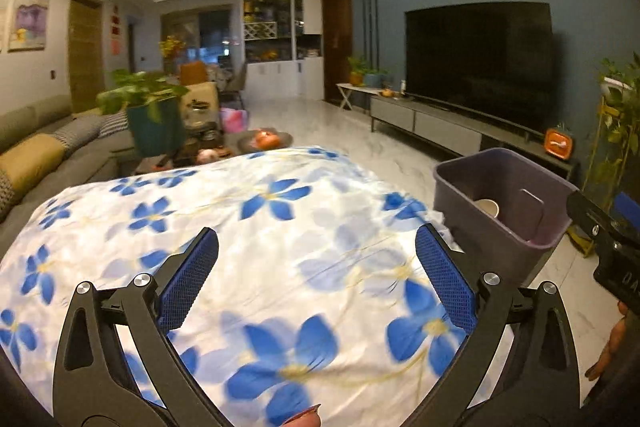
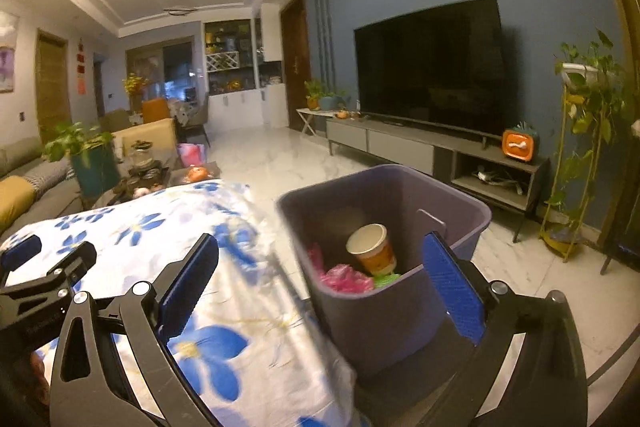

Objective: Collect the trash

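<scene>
A purple bin [image 2: 384, 311] stands on the floor at the right of a table covered by a white cloth with blue flowers [image 2: 168, 227]. Inside lie a paper cup [image 2: 372, 249], a pink crumpled bag [image 2: 344, 277] and something green [image 2: 386, 279]. My right gripper [image 2: 320, 247] is open and empty, held over the bin's near rim. My left gripper [image 1: 318, 239] is open and empty above the cloth [image 1: 260, 227]. The bin [image 1: 480, 223] shows at its right with the cup [image 1: 488, 207] inside. The left gripper's body also shows in the right wrist view [image 2: 48, 275].
A TV on a low grey cabinet [image 2: 400, 143] lines the blue wall. A plant stand [image 2: 576, 163] is at the far right. A sofa [image 1: 48, 147], a potted plant [image 1: 154, 123] and a cluttered coffee table [image 1: 240, 143] lie beyond the cloth.
</scene>
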Tool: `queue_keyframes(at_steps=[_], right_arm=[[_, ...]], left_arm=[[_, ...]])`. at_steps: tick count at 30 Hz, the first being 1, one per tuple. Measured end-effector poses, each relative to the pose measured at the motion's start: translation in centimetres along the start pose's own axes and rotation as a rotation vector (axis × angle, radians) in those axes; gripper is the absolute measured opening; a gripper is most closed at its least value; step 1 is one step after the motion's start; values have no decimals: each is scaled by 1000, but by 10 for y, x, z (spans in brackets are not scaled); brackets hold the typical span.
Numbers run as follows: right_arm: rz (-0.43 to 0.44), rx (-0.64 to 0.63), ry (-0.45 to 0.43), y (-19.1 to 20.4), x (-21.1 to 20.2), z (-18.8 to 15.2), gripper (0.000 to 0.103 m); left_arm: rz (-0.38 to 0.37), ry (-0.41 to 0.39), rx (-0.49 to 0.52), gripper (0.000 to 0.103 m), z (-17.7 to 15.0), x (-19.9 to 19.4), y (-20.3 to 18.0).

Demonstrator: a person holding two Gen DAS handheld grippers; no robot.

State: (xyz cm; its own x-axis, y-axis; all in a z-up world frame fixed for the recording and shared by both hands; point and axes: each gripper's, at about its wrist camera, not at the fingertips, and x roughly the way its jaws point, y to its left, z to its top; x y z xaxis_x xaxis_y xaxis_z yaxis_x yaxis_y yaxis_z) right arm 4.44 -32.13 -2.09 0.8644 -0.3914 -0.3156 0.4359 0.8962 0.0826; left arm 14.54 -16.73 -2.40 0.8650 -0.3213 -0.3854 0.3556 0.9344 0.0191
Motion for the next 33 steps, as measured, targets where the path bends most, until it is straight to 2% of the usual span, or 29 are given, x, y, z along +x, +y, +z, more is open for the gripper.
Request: queue_keyframes(at_steps=[4,12,18,33], right_arm=[[64,-5,0,23,-24,-5,97],[75,-48,0,57,-59,-14,97],[66,-73,-9,71,-81,-20,97],[94,-104,-30,85,-107,-26,97]], left_arm=[[24,7,-29,97,-9,-22,18],[83,8,-45,97,-24,-65,47],[91,-4,-78,97,-35,-89,67],[107,-41,-106,97,-38,-124,77]])
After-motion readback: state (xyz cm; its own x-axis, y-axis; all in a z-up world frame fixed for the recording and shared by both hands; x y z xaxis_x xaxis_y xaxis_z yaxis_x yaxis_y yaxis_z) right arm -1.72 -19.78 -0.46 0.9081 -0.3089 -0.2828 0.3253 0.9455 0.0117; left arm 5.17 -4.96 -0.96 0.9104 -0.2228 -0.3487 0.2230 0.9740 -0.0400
